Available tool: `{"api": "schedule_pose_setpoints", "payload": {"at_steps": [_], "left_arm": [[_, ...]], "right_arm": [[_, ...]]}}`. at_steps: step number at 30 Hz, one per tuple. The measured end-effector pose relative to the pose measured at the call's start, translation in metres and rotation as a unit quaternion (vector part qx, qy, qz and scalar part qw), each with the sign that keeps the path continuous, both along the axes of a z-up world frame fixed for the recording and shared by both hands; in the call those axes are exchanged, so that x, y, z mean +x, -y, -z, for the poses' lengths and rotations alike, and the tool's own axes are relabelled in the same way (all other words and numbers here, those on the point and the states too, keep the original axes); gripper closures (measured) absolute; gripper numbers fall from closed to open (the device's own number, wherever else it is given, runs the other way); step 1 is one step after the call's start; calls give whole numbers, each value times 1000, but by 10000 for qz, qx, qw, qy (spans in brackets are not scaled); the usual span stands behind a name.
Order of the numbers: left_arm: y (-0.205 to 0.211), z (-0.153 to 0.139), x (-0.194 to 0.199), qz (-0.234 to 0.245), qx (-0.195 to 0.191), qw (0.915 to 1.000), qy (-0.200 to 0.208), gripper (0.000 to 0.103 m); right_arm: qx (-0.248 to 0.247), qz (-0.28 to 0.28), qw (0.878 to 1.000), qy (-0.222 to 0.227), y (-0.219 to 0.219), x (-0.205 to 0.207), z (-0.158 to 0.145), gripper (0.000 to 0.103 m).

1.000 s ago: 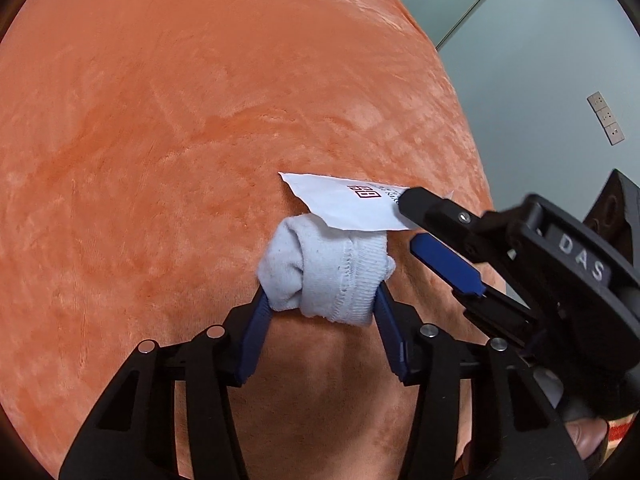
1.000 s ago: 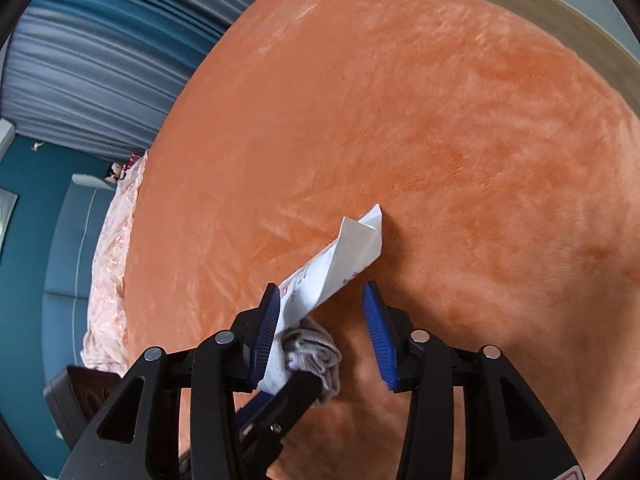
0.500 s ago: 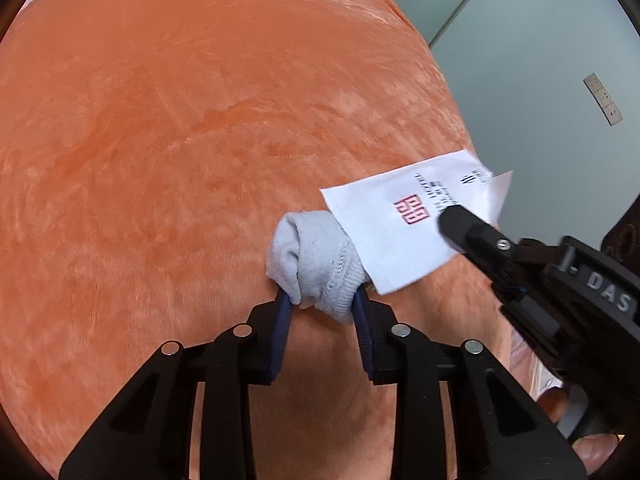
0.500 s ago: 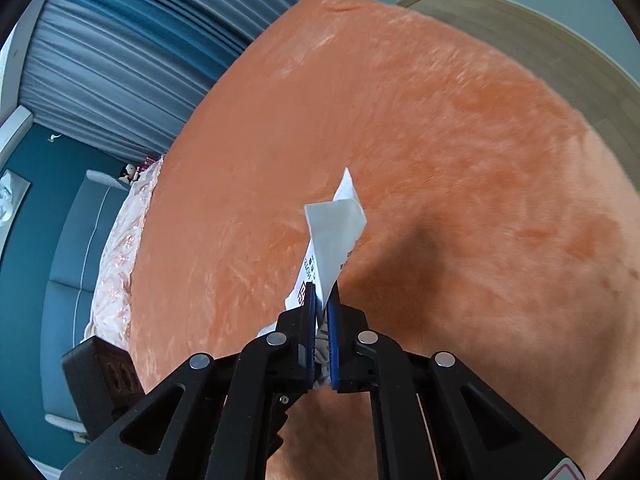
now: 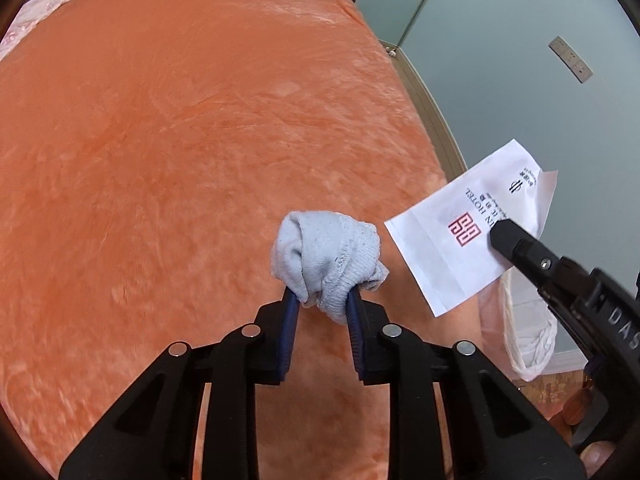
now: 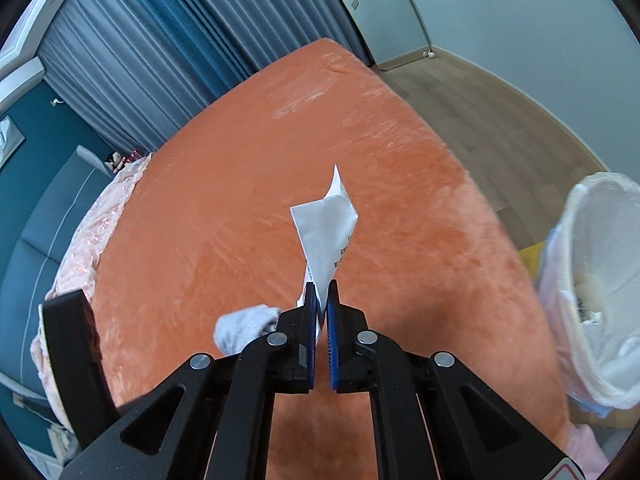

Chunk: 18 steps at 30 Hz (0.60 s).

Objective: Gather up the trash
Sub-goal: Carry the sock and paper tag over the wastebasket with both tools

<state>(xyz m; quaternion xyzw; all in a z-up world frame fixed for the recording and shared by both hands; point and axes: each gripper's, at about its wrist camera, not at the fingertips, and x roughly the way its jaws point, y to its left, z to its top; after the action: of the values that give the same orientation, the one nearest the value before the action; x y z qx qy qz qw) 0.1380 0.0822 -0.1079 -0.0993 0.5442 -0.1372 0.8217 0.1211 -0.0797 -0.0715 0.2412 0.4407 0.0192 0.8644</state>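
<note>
sock (image 5: 328,258): lower end was hidden between the left gripper's (image 5: 322,300) pads; in the right wrist view only a blurred grey scrap showed behind the finger.
packet (image 5: 468,232): small print was too fine to read; one edge was covered by the right gripper (image 6: 321,294).
bin (image 6: 600,280): was cut off by the picture's right edge; contents unclear.
hand (image 5: 596,454): only a fingertip showed at the corner.
bed (image 5: 180,140): near edge was hidden behind the grippers.

The left gripper (image 5: 322,304) points steeply down, its blue pads closing on a balled grey sock (image 5: 330,258). To its right, the right gripper (image 6: 321,294) angles downward too, jaws pinched tight on a white paper packet (image 6: 326,236).
</note>
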Motion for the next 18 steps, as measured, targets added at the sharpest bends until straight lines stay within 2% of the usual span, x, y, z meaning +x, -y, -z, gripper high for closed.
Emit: {"api": "schedule_pose_setpoints", "payload": {"at_steps": [7,18], "left_arm": [[27,-29,-44,272,40,9994,190,81],[82,-52,-96,762,101,9962,414,81]], "right_arm": [[-69,192,9998,69,26,-59,-15,98],[-109,416,9989,195,60,-126,-31,98]]}}
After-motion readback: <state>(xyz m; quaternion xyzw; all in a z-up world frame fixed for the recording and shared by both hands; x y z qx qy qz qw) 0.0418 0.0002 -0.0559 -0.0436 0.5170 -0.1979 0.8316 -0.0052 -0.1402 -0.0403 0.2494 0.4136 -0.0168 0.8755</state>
